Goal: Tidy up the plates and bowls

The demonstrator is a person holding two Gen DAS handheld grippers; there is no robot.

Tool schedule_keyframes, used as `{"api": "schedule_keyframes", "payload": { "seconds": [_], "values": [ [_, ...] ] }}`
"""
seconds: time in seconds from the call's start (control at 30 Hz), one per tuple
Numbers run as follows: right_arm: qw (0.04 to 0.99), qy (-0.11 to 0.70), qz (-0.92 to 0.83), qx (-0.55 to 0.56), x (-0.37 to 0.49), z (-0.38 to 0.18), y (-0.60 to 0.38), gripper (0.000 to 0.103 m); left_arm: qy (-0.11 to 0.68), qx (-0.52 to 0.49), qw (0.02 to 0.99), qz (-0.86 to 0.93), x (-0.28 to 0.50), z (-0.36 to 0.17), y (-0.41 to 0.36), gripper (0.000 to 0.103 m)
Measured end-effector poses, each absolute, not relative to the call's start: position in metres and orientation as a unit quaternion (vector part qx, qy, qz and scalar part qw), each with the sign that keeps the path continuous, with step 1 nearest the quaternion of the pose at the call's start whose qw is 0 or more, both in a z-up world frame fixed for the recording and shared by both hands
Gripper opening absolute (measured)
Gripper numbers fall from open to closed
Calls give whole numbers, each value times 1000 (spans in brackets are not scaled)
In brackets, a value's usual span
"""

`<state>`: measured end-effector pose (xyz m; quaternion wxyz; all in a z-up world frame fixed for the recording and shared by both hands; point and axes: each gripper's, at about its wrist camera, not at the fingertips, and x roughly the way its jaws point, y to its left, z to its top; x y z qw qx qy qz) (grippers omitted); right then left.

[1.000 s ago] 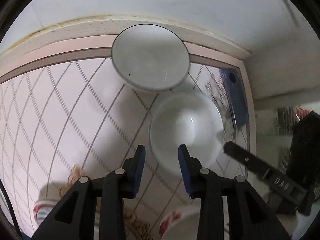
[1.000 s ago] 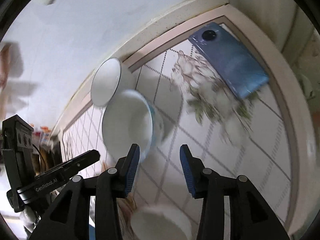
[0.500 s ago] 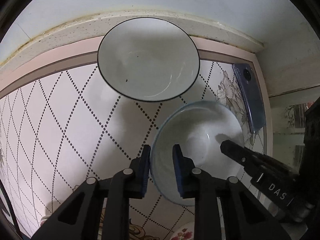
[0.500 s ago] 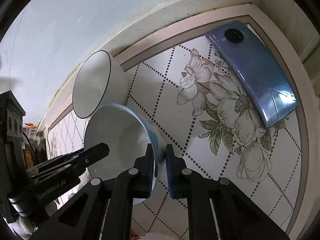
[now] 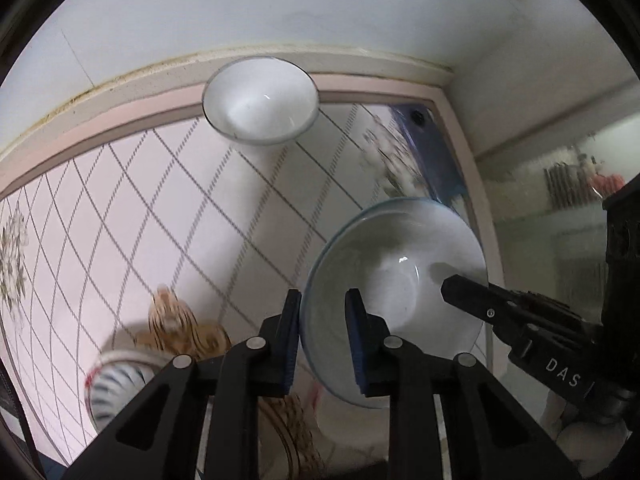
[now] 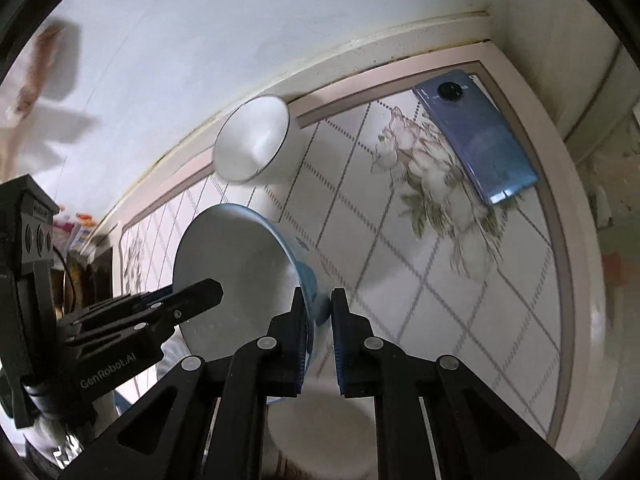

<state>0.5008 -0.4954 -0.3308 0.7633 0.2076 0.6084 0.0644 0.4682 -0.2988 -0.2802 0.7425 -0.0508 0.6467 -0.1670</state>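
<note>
A white bowl with a light blue outside [image 5: 394, 276] [image 6: 240, 272] is lifted above the table, tilted. My left gripper [image 5: 322, 312] straddles its near rim with the jaws a little apart. My right gripper [image 6: 318, 308] is shut on the opposite rim; its finger [image 5: 476, 298] shows inside the bowl in the left wrist view. A second white bowl with a dark rim [image 5: 260, 100] [image 6: 252, 144] stands on the table by the back wall.
The table [image 5: 120, 208] has a diamond-patterned cloth with flowers. A blue phone [image 6: 476, 136] lies at the back right corner. A striped patterned dish [image 5: 116, 380] is at lower left, and another white dish [image 6: 320, 428] lies under the grippers. Walls close the back and right.
Both grippers have pulled back and up with the blue-sided bowl, away from the dark-rimmed bowl. The left jaws look a little wider than half a second ago.
</note>
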Motion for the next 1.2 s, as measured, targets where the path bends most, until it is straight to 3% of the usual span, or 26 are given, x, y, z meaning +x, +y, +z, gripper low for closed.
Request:
{"api": "schedule_keyframes", "payload": {
  "seconds": [0.23,0.5,1.2],
  "values": [
    [753,624,61,199,439,-314,-496,13,662,-27,725,-187,418,-284,-309,20],
    [729,651,56,206,399,-346,-494,13,687,6,704,-182,394,-313,-316,19],
    [705,674,35,219,394,-386,-502,12,694,44,698,-171,397,-346,-338,20]
  ]
}}
